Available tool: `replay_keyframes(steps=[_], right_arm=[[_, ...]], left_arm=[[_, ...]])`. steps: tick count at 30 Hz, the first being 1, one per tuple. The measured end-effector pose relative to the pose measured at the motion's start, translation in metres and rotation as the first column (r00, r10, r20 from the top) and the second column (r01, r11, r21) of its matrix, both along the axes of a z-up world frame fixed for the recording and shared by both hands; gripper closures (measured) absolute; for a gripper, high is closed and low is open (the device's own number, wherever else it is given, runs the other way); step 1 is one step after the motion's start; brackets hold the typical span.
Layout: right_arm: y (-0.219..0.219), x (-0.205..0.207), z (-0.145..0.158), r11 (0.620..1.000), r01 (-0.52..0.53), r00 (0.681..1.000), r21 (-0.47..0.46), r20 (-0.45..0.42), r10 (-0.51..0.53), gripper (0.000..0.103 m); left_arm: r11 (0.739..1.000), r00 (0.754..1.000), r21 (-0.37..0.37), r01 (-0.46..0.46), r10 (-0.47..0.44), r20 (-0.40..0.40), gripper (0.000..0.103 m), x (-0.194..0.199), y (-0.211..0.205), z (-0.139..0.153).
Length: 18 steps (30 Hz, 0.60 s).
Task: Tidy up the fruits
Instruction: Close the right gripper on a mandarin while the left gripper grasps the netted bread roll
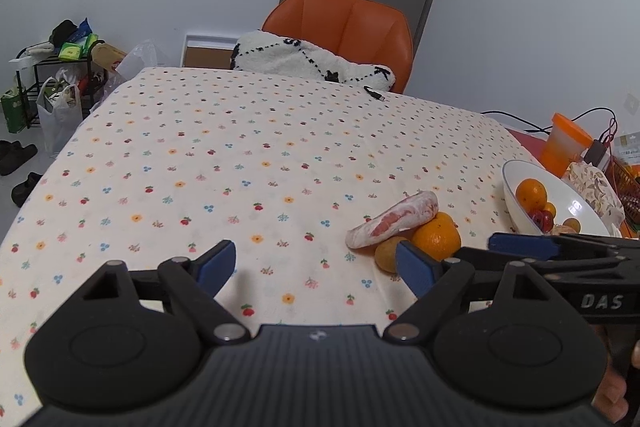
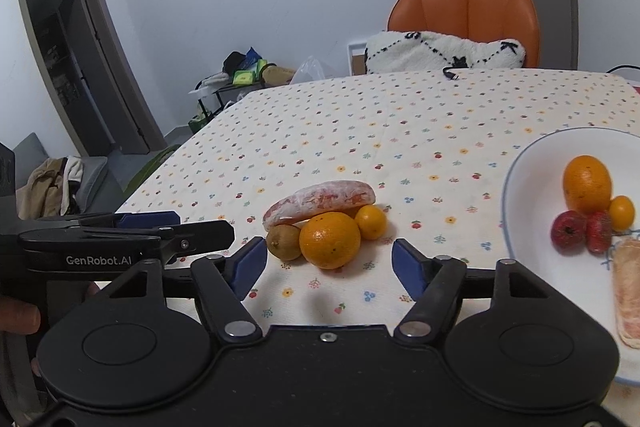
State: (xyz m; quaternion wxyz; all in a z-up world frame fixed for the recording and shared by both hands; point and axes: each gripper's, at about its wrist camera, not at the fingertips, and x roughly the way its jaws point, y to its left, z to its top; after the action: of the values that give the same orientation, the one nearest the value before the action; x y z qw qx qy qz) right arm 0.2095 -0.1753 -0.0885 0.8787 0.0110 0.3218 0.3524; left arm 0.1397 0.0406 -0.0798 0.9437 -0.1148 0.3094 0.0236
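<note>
Four loose fruits cluster at the centre of the right wrist frame: an orange [image 2: 330,240], a brown kiwi [image 2: 283,242] touching its left, a small citrus [image 2: 371,222] at its right, and a peeled pomelo wedge [image 2: 319,203] lying crosswise behind them. The right gripper [image 2: 330,269], spread wide and empty, points straight at the orange, so it is nearer. The left gripper [image 1: 316,267], also wide, has the pile beyond its right finger. The bowl [image 2: 532,163] sits at right, cut off by the frame; its red fruits are probably hawthorns.
</note>
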Motion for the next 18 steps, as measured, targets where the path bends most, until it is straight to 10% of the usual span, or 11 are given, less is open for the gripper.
replay_keyframes(steps=[18], right_arm=[[0.004,0.019,-0.013,0.999,-0.016,0.998,0.035,-0.059,0.018,0.067]], left_arm=[[0.996,0.996,0.041,0.082,-0.083,0.031,0.022,0.03,-0.015,0.006]])
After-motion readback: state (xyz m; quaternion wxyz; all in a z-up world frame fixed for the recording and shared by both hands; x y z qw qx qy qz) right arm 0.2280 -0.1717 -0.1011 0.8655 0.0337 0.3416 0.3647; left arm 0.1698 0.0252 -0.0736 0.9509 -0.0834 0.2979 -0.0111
